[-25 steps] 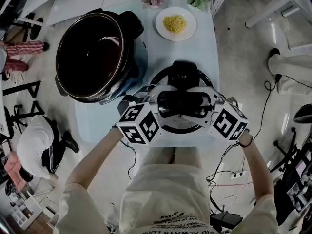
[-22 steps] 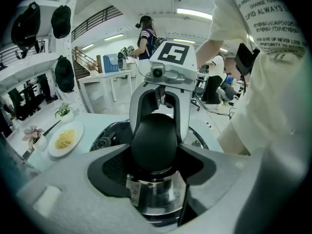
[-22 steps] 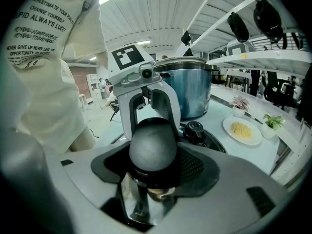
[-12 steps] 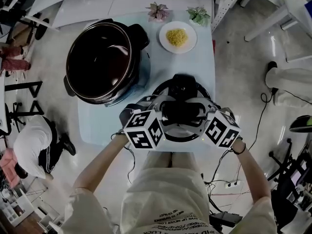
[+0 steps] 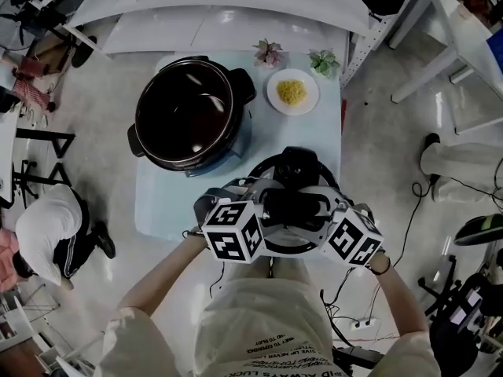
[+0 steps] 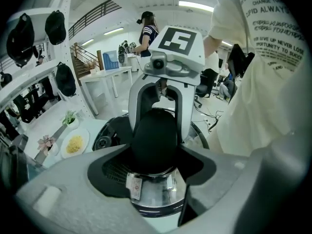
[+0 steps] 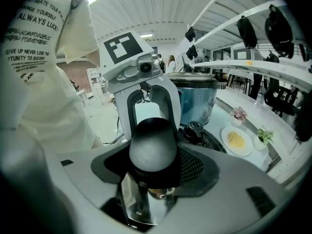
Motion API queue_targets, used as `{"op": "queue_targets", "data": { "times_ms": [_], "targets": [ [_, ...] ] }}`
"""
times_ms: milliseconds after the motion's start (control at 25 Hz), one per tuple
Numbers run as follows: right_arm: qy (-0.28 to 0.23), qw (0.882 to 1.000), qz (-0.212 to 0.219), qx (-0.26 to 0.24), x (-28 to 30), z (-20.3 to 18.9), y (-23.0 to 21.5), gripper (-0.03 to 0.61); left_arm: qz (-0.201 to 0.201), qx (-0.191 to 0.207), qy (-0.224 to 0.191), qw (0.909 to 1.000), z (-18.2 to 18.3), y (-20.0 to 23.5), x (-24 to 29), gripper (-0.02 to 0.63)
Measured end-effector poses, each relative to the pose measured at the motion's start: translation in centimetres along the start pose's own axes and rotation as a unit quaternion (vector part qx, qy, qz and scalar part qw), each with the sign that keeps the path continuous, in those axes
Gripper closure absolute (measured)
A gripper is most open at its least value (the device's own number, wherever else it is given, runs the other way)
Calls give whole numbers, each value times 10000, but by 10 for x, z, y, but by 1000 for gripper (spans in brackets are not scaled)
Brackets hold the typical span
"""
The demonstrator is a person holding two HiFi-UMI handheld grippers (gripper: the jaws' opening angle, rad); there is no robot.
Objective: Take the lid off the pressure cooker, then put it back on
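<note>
- Lid (image 5: pixel 296 162) is off the pot (image 5: pixel 189 165) rn. It's held in front of the person, over the near edge of the table (image 5: pixel 165 203), and looks to be up off the surface.
- Pot sits open toward the far left of the table, dark inside, well apart from the lid.
- Left gripper (image 6: pixel 155 152) is clamped on one end of the black handle (image 5: pixel 292 203) that runs across the top of the lid. The jaws hug it on both sides, no gap I can see.
- Right gripper (image 7: pixel 152 155) does the same on the other end, closed around the handle, so it's a two-handed carry w/ the grippers facing each other.
- Handling guess: steel dome plus thick black rim, so prob heavy and totally rigid. The shiny metal would be slippery, so the handle is the only sane place to grab (each end, like now).
- One-sided grip would likely let it tip, imo. Keep both ends level.
- Step in hand, I'd say: first half done, lid still has to go back over to the pot and seat flat on the rim.
- Plate (image 5: pixel 275 85) w/ yellow food is at the far side, not in the way.
</note>
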State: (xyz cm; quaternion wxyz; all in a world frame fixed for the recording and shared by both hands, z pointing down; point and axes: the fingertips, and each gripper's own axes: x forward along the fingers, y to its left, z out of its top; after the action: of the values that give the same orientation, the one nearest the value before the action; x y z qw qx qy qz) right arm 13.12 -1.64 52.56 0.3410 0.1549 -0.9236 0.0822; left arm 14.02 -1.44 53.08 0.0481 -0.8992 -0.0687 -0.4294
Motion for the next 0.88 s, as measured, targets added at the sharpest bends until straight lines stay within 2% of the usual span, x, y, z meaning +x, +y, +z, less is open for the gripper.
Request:
{"op": "queue_targets", "data": {
  "times_ms": [880],
  "targets": [
    [-234,9980,-73,-578,-62,69,31,302,605,299,108,9977,57,-23,-77,326]
  ]
}}
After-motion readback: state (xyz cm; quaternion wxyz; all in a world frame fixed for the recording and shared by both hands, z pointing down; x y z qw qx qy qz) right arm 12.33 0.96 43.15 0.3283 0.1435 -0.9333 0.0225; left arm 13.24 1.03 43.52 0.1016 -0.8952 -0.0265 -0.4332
